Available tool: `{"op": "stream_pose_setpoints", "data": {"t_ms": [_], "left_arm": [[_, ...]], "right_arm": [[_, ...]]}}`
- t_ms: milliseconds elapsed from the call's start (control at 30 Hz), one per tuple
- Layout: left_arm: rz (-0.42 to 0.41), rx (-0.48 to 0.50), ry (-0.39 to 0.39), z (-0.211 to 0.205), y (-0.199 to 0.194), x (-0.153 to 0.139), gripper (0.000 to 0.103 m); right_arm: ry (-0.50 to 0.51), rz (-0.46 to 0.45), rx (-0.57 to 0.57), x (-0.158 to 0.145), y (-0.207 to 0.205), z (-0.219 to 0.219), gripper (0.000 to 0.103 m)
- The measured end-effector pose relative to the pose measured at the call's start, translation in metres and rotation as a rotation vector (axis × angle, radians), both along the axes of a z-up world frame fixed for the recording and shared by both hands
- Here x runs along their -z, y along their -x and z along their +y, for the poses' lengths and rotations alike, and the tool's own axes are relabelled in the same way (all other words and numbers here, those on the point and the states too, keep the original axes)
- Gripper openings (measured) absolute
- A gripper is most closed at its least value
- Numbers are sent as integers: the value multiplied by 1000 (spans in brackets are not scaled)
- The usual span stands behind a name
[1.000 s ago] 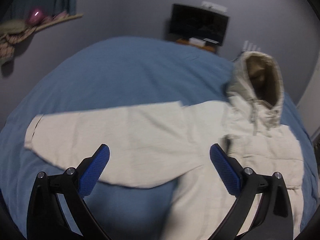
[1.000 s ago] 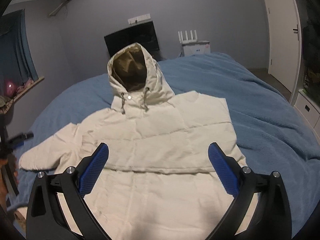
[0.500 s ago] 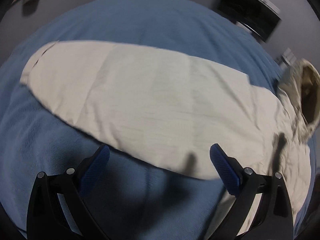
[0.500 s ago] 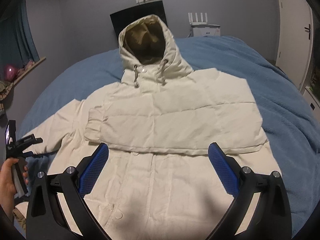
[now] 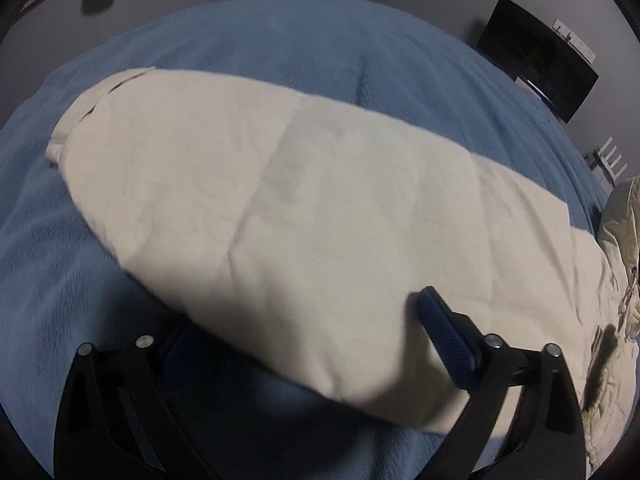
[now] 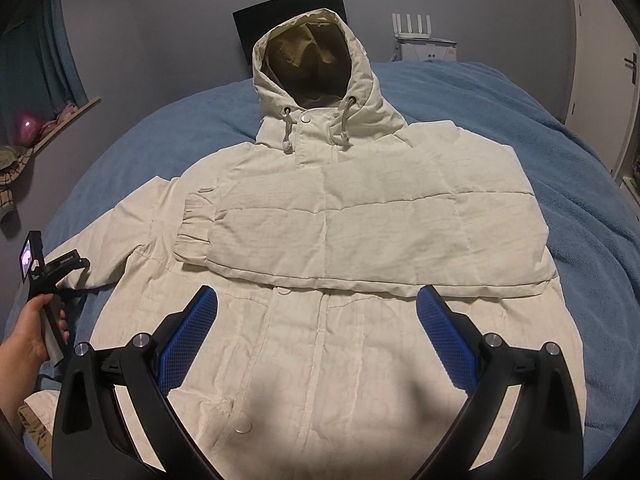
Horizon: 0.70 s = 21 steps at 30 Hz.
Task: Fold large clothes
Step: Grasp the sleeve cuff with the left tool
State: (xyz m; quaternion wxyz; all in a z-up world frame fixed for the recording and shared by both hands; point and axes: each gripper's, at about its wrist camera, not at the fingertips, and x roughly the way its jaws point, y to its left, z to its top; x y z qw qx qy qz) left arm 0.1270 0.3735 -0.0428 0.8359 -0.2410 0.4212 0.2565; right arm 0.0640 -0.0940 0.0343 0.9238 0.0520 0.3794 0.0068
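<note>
A cream hooded jacket (image 6: 320,216) lies face up on a blue bed (image 6: 560,168), hood at the far end. Its right sleeve is folded across the chest. Its left sleeve (image 5: 260,208) stretches out flat to the left. My left gripper (image 5: 308,332) is open, straddling the near edge of that sleeve: one blue finger (image 5: 444,332) lies over the fabric, the other is under or beside the edge. It also shows in the right wrist view (image 6: 44,216), held in a hand. My right gripper (image 6: 316,332) is open and empty, just above the jacket's lower front.
A dark screen (image 6: 288,16) and a white router (image 6: 424,36) stand past the bed's far end. A window ledge (image 6: 60,120) with a pink object is at the left. A white door (image 6: 608,52) is at the right.
My left gripper has dropped down and closed in on the outstretched sleeve until it straddles the edge. My right gripper has moved forward and lower over the jacket.
</note>
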Motion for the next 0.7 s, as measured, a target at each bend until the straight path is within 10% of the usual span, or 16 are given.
{"op": "stream_pose_setpoints", "data": {"t_ms": [233,700], "left_arm": [[-78,-52,-81,12,9,-21,21],[-372,126,-243,-42,19,-119,9]], "right_arm": [[12,11,-5,9,-5,2,95],[14,11,-16,10,-2,4,95]]}}
